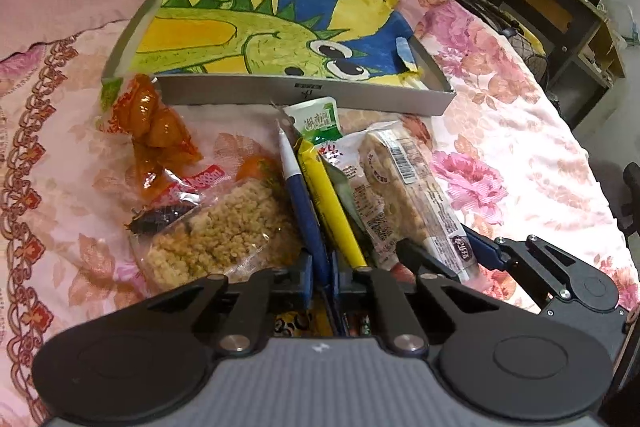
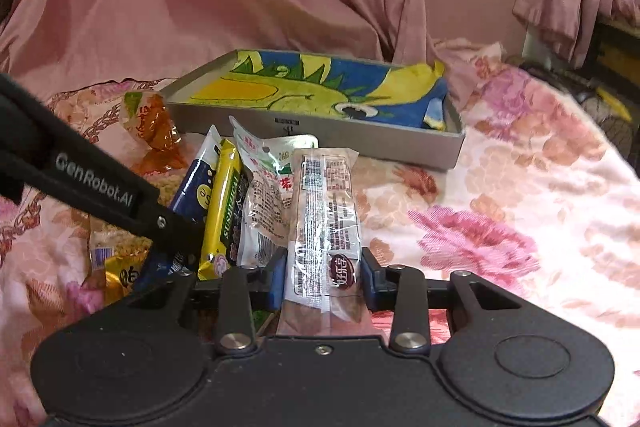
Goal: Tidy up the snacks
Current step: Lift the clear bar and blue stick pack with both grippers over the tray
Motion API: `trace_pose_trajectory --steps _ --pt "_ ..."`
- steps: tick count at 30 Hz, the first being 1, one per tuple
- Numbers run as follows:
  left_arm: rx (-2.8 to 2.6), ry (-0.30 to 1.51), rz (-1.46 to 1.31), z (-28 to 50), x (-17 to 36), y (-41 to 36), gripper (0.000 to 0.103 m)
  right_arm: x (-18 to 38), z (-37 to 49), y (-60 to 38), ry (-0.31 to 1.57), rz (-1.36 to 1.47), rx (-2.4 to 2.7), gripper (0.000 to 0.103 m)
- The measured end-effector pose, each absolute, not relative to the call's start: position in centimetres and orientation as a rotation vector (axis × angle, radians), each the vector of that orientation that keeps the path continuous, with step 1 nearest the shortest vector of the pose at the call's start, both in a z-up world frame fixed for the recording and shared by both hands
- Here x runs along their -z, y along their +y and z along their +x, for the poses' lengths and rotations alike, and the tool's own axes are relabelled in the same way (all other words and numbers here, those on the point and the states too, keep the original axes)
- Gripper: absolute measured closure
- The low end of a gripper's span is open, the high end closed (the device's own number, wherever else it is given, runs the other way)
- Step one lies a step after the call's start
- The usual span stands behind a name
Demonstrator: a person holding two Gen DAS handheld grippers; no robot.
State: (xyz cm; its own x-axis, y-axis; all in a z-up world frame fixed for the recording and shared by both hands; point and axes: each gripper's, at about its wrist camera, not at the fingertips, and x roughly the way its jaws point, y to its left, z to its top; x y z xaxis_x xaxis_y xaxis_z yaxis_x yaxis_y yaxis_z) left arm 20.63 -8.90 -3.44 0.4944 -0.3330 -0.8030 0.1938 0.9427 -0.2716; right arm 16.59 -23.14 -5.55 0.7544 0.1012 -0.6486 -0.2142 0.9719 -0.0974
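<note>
A pile of snacks lies on a floral bedspread in front of a grey tray (image 1: pixel 304 95) lined with a dinosaur drawing. My left gripper (image 1: pixel 321 275) is shut on a blue snack bar (image 1: pixel 300 195), also seen in the right wrist view (image 2: pixel 192 191), with a yellow bar (image 1: pixel 330 203) beside it. My right gripper (image 2: pixel 324 279) is closed around a clear-wrapped cereal bar (image 2: pixel 324 215), also seen in the left wrist view (image 1: pixel 404 187); its pads (image 2: pixel 276 279) touch the wrapper's sides. The right gripper shows in the left wrist view (image 1: pixel 440 259).
An orange snack bag (image 1: pixel 156 123), a crumbly rice cake pack (image 1: pixel 216 231), a green-white sachet (image 1: pixel 316 119) and a dark small packet (image 1: pixel 164 217) lie in the pile. The tray (image 2: pixel 320 135) stands behind. Pink curtain hangs at the back; shelves (image 1: pixel 560 27) stand right.
</note>
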Motion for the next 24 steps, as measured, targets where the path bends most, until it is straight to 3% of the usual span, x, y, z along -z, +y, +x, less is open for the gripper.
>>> trace_pose_trajectory --steps 24 --pt "0.313 0.921 -0.180 14.5 0.3 -6.8 0.097 2.7 12.3 -23.6 0.604 -0.127 -0.160 0.065"
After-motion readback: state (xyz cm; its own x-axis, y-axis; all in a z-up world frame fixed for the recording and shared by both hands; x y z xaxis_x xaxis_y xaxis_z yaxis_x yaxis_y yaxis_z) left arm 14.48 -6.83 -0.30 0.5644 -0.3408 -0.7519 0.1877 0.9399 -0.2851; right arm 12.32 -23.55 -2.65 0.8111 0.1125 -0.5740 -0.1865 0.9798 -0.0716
